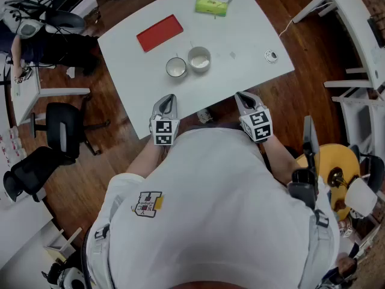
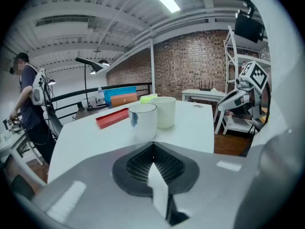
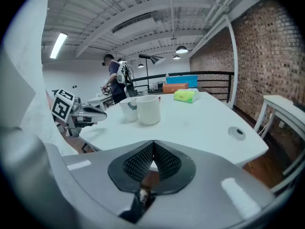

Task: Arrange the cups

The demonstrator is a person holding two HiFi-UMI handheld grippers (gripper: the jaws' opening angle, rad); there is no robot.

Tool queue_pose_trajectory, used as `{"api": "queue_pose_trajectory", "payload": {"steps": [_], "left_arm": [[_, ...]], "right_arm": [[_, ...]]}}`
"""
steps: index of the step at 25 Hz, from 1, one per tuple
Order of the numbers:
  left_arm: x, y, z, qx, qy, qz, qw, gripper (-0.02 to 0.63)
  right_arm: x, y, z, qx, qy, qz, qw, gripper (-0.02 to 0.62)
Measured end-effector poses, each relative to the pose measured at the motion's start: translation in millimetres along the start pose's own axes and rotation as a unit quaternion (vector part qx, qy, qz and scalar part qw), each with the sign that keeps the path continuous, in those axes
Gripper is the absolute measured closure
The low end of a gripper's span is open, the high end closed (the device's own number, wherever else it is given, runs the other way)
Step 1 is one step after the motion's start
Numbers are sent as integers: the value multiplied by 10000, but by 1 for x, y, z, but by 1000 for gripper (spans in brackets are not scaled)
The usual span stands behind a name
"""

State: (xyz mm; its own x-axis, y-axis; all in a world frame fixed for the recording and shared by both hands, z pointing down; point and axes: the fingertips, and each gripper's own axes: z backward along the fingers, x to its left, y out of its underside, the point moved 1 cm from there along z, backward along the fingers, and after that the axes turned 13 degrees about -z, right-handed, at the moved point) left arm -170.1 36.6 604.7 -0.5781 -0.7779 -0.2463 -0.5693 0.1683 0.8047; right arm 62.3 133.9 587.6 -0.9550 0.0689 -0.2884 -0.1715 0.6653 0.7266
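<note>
Two white cups stand side by side near the middle of the white table [image 1: 240,35]: one cup [image 1: 176,67] on the left with a dark mark on its side, a second cup [image 1: 199,59] just right of it. In the left gripper view the marked cup [image 2: 143,120] is nearest, the plain cup [image 2: 165,111] behind it. The right gripper view shows the plain cup [image 3: 148,109] in front of the marked cup [image 3: 128,109]. My left gripper [image 1: 166,104] and right gripper [image 1: 243,99] hover at the table's near edge, both shut and empty, short of the cups.
A red flat box [image 1: 159,32] lies at the table's far left, a green packet [image 1: 212,5] at the far edge, a small round disc [image 1: 271,56] at the right. Office chairs [image 1: 63,128] stand left; a white rack [image 1: 361,53] stands right. A person [image 2: 28,109] works at the far left.
</note>
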Motion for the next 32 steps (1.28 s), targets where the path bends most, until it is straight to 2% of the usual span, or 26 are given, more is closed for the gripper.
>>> {"api": "queue_pose_trajectory", "payload": {"steps": [4,9,11,15,18,22,26,29,32], "left_arm": [[14,-14,-24,-74,90,-129,9998,606],[14,-8,-45,-2,142,-305,9994,591],[13,-6,-50,0,171,-261,9995,534],[15,-9,-65,-96,145,-233,9996,271],[26,-23,-84,-301,70,-259,9992,205],[38,-49,-105,-621,25,-444,9971,189],[34,-63,-118,-753,269,-812,9935,181],[33,-62,-118,-752,296,-775,9937,184],[35,-61,-116,-741,139,-645,9951,187]], "right_arm": [[9,-32,-21,-66,-54,312,9995,595],[3,-53,-41,15,-203,628,9978,595],[-2,-59,-46,40,-274,709,9971,595],[-10,-73,-54,207,-441,886,9949,595],[-16,-86,-63,224,-516,1043,9930,594],[-23,-92,-66,257,-525,1129,9919,595],[-35,-99,-63,269,-417,1110,9926,595],[-40,-103,-65,270,-389,1104,9928,595],[-38,-103,-69,305,-427,1121,9923,595]]}}
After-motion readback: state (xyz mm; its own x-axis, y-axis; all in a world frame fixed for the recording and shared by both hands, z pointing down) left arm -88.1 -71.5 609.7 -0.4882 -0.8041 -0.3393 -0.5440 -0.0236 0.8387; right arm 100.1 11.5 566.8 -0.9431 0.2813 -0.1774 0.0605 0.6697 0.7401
